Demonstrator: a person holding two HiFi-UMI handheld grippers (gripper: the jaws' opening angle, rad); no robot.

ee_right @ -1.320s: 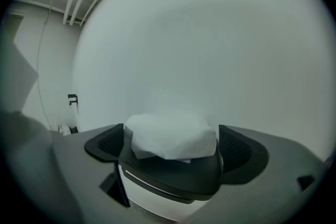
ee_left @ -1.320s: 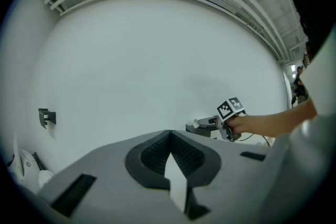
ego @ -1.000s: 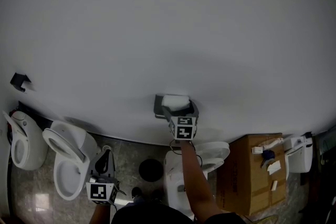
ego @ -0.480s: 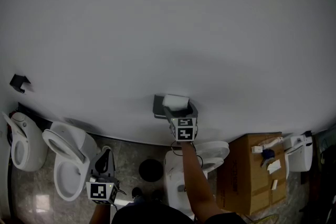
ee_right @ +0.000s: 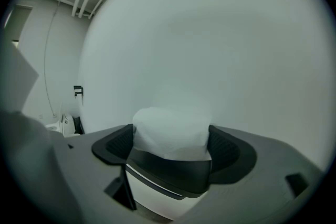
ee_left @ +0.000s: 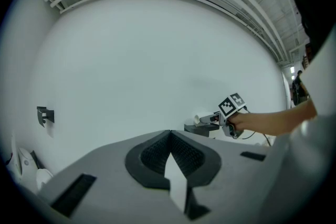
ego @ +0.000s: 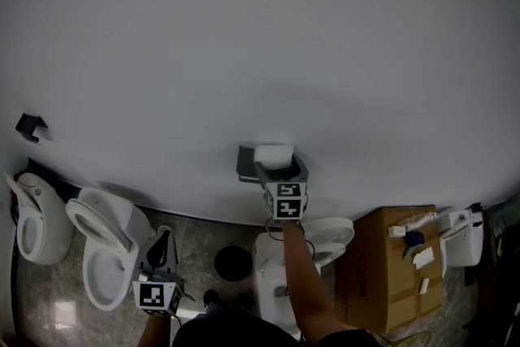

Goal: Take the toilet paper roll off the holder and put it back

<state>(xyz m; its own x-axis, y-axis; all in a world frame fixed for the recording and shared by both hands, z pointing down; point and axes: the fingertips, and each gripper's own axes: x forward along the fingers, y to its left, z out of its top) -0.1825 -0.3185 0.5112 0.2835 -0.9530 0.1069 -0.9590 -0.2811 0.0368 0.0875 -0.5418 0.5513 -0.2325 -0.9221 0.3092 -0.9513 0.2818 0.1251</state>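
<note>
The white toilet paper roll [ego: 273, 154] sits on a dark wall holder [ego: 246, 167] low on the white wall. My right gripper [ego: 277, 164] reaches up to it from below. In the right gripper view the roll [ee_right: 170, 128] fills the gap between both pads above the holder's dark cover [ee_right: 168, 171]. The jaws have just been closing and now press its sides. My left gripper [ego: 160, 245] hangs low at the left, away from the roll. Its jaws [ee_left: 170, 134] meet at the tips with nothing between them. From there I see the right gripper [ee_left: 211, 119] at the roll [ee_left: 196, 119].
Two white toilets [ego: 104, 252] [ego: 32, 225] stand at the lower left and another [ego: 318, 243] sits under my right arm. A cardboard box [ego: 382, 288] with small items stands at the right. A black round object [ego: 234, 262] lies on the floor. A black bracket [ego: 31, 126] hangs on the wall.
The right gripper and the roll have edged very slightly to the right at the holder. The left gripper has kept still.
</note>
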